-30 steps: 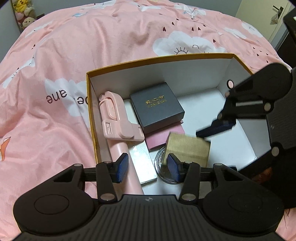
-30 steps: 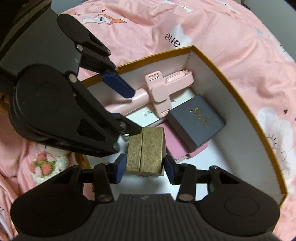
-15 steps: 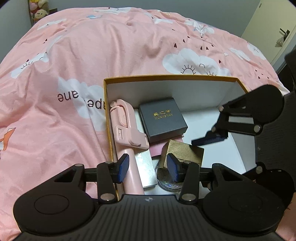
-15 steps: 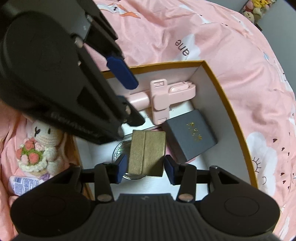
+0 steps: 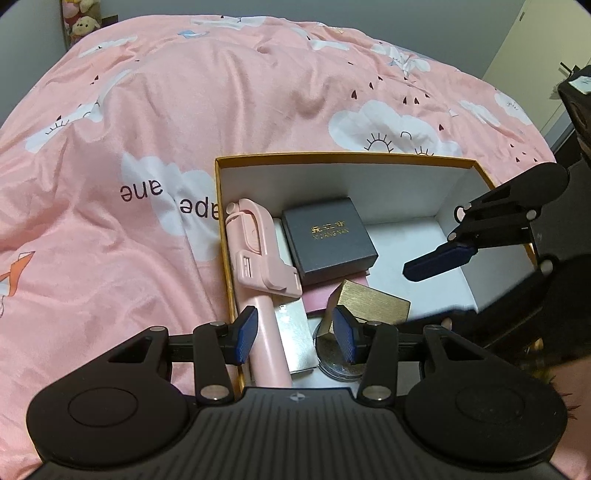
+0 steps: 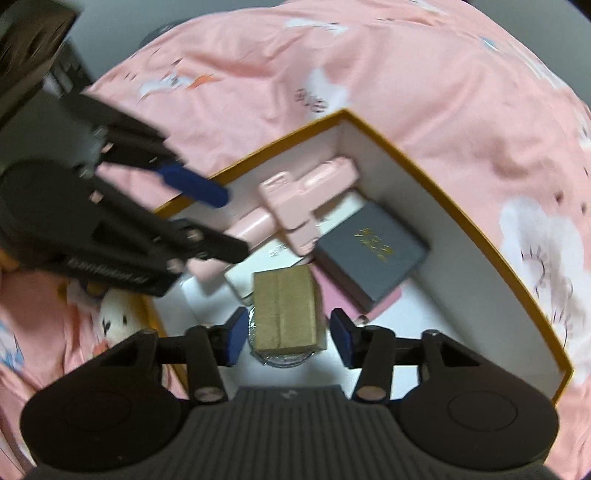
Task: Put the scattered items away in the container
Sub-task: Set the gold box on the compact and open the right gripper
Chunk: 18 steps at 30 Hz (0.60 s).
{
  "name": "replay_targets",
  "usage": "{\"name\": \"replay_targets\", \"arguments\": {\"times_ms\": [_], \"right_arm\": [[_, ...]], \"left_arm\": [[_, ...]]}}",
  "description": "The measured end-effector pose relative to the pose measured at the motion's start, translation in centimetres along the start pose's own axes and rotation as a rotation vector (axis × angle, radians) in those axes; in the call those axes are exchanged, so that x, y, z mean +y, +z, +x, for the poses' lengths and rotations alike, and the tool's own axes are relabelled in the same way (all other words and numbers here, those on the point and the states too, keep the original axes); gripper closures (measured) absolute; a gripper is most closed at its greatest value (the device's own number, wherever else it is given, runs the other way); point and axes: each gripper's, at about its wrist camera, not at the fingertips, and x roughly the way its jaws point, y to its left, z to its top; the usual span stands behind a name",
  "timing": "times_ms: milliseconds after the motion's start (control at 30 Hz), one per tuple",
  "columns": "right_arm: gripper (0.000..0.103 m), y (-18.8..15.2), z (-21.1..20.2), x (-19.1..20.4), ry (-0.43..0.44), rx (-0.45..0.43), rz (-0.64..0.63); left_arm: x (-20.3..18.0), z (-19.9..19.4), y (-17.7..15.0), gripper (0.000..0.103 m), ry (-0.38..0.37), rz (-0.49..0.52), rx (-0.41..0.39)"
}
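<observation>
Looking down from the left wrist, the left gripper [image 5: 293, 339] hangs over the near end of the orange-rimmed box [image 5: 332, 158], its blue pads set apart at a middling width with nothing pressed between them; the pink selfie stick [image 5: 258, 273] runs below the gap. This view alone shows the gold lettering on the dark grey gift box [image 5: 330, 238] sharply, two plush toys [image 5: 79, 16] at the far edge of the pink cloud-print duvet [image 5: 147, 110], and a fingertip [image 5: 447, 325] of the person behind the right gripper [image 5: 436, 264].

The right wrist view is blurred. Its right gripper [image 6: 288, 330] stands over the gold brushed box [image 6: 286, 308], pads clear of both its sides, so nothing is gripped. Only here does a white crocheted doll [image 6: 114, 321] show, lying outside the box on the duvet, beneath the left gripper [image 6: 207, 206]. The right-hand part of the container floor lies bare in both views.

Inside the container, counted: one selfie stick, one dark grey box, one gold box [image 5: 369, 302] resting tilted on one round clear-cased disc [image 5: 332, 354], one flat pink case [image 6: 373, 306] under the grey box, and one white flat packet [image 5: 295, 332] beneath the stick. Two grippers in all.
</observation>
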Motion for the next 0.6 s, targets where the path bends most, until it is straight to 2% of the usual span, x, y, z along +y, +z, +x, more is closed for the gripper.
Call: {"name": "replay_targets", "arguments": {"times_ms": [133,333,500,600], "right_arm": [[0.055,-0.7,1.0,-0.5,0.018,0.006,0.051],[0.053,-1.4,3.0,0.2,0.053,0.04,0.046],[0.056,-1.3,3.0,1.9,0.018,0.047,-0.077],[0.063,-0.9,2.9,3.0,-0.034,0.085,-0.182]], "left_arm": [[-0.1,0.1,0.0,0.05,0.001,0.007,0.002],[0.0,0.2,0.0,0.05,0.002,0.007,0.006],[-0.2,0.2,0.1,0.05,0.005,0.014,0.005],[-0.2,0.2,0.0,0.05,0.004,0.013,0.004]]}}
